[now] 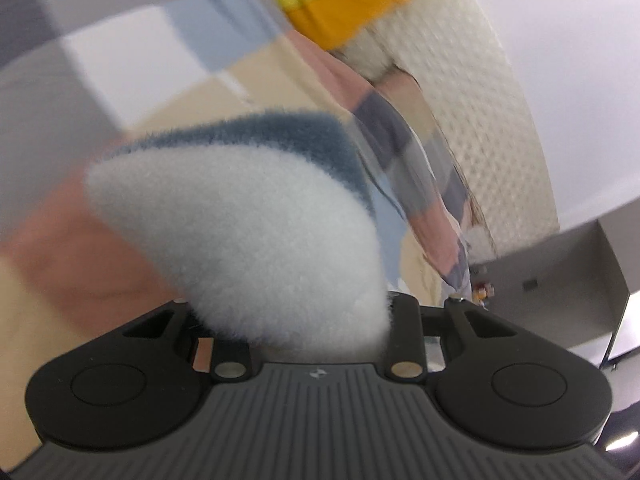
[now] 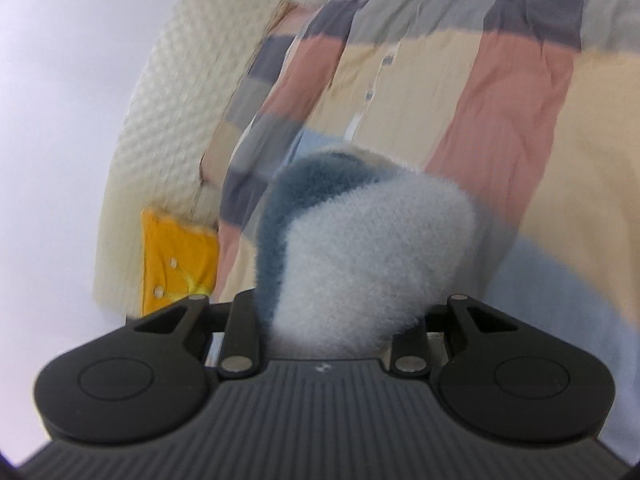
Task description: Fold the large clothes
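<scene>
Hand-held gripper view blocked by fleece; yellow cloth beyond.

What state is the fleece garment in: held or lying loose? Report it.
Held: fleece garment bunches between left gripper; another bunch sits in right gripper.

One fleece garment, one checked bedcover, one yellow cloth, two hand-held grippers
</scene>
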Available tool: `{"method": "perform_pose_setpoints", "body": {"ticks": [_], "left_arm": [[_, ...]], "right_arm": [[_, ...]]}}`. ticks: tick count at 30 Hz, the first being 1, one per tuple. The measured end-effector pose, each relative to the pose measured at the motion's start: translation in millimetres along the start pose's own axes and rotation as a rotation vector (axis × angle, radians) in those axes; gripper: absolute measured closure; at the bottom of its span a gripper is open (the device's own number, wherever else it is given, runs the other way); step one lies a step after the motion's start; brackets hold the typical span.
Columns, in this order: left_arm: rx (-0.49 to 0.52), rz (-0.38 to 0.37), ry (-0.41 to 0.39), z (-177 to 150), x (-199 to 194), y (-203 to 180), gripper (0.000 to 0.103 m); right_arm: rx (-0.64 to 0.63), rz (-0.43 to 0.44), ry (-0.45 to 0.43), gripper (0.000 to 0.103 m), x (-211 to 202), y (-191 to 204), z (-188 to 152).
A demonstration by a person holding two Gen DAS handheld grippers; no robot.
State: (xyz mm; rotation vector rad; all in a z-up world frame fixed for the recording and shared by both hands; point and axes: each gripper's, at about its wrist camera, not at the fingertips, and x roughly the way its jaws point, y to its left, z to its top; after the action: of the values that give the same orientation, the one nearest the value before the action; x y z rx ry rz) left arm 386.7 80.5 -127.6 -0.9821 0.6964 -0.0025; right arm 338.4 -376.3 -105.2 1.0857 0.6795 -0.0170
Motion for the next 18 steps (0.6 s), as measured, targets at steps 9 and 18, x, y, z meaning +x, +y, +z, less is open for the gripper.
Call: {"method": "perform_pose_setpoints", "body": {"ticks": [9, 18], "left_arm": [[0.115, -0.009, 0.083, 3, 134, -138, 0.064], [0.168, -0.021, 0.125, 23, 248, -188, 0.064]], "right_arm": [[-0.045, -0.065, -0.096, 0.069, 52, 12, 129], [-0.057, -0.075, -0.166, 0.069, 104, 6, 198]]}}
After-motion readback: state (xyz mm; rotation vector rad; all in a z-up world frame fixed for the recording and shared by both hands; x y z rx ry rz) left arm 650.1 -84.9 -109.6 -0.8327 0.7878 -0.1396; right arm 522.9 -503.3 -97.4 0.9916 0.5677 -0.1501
